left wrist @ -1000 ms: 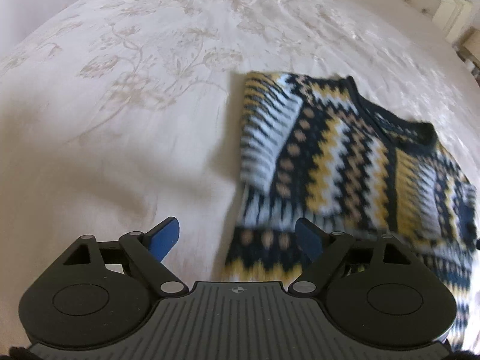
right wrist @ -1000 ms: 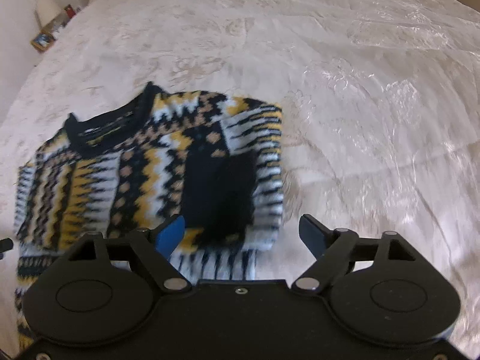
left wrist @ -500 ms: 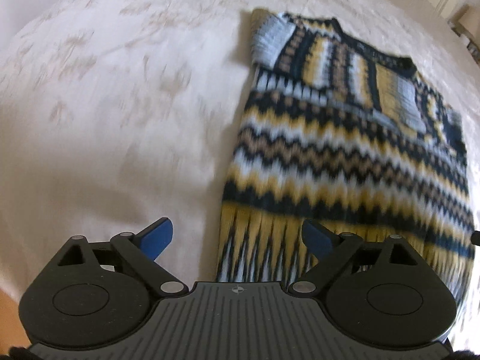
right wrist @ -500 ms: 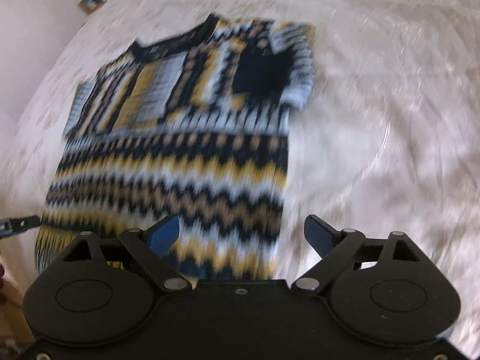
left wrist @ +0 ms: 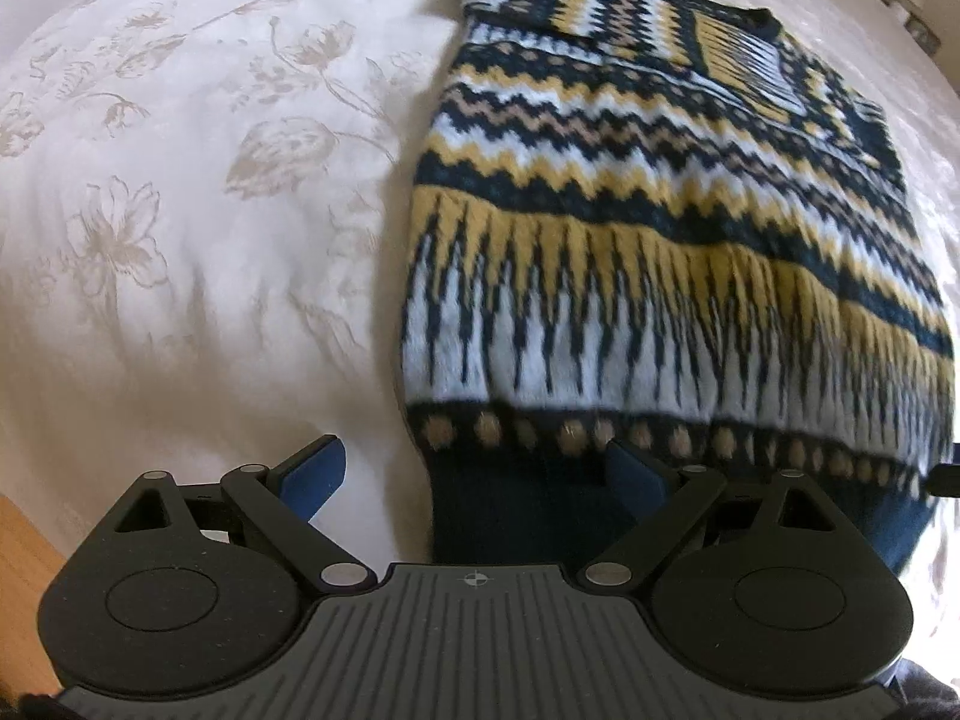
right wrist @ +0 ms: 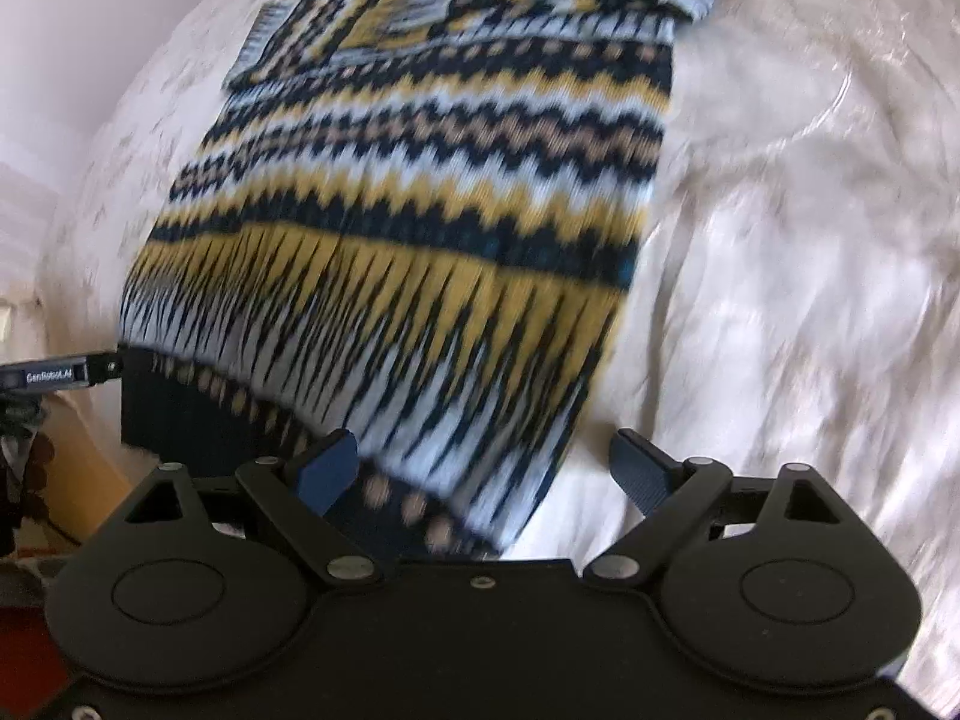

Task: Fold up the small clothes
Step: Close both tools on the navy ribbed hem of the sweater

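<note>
Patterned sweater [left wrist: 690, 228] lay flat on bed [left wrist: 180, 210], sleeves folded in, left tongs [left wrist: 477, 474] and right tongs [right wrist: 486, 468] gaping wide over hem corners, gripping nothing.

Knit sweater [left wrist: 660, 228], navy, yellow, white and tan zigzag bands, flat on bed [left wrist: 180, 180], sleeves folded in, hem at near edge.
</note>
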The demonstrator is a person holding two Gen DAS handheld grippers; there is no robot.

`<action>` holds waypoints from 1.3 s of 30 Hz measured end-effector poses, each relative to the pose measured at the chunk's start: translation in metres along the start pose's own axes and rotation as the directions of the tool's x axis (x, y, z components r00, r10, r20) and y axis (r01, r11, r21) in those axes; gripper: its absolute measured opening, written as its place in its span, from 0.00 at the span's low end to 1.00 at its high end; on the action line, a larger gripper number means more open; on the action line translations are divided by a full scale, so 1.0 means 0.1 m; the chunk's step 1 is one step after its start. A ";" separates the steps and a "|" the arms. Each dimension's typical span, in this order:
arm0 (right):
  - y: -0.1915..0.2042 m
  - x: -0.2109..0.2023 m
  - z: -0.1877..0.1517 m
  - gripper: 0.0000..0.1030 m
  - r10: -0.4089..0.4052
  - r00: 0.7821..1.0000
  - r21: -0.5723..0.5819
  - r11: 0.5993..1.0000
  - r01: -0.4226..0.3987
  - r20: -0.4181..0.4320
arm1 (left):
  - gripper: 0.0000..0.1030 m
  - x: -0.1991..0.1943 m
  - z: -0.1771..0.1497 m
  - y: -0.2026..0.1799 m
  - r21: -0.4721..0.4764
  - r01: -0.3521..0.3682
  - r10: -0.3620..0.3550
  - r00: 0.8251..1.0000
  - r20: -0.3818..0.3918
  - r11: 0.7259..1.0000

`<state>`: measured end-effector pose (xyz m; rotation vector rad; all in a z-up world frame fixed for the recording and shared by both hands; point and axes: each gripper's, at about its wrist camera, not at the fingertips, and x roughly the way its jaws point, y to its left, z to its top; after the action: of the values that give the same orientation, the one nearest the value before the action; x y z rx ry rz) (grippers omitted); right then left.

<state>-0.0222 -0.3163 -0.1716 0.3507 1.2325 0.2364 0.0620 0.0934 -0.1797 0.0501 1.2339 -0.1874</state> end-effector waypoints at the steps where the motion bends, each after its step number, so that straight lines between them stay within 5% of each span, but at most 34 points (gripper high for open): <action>1: 0.02 0.00 -0.05 0.90 0.000 1.000 0.004 1.000 0.000 -0.001 | 0.91 0.00 -0.02 0.00 0.010 0.007 -0.007 1.000 0.001 1.000; 8: 0.21 -0.01 -0.30 0.90 -0.032 0.999 0.050 0.998 0.031 0.019 | 0.91 -0.06 -0.18 0.03 0.114 0.052 -0.055 0.998 0.026 0.992; 24: 0.40 0.06 -0.61 0.90 -0.067 0.995 0.153 0.987 0.055 0.073 | 0.91 0.01 -0.25 0.06 0.178 0.091 -0.102 0.993 0.057 0.980; 39: 0.37 0.27 -0.54 0.96 -0.033 0.997 0.227 0.974 0.017 0.068 | 0.99 0.33 -0.15 0.05 0.143 0.110 -0.111 0.994 0.000 0.984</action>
<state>-0.0641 -0.2651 -0.1967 0.5363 1.1953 0.0606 0.0594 0.0968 -0.2162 0.1044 1.2149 -0.3725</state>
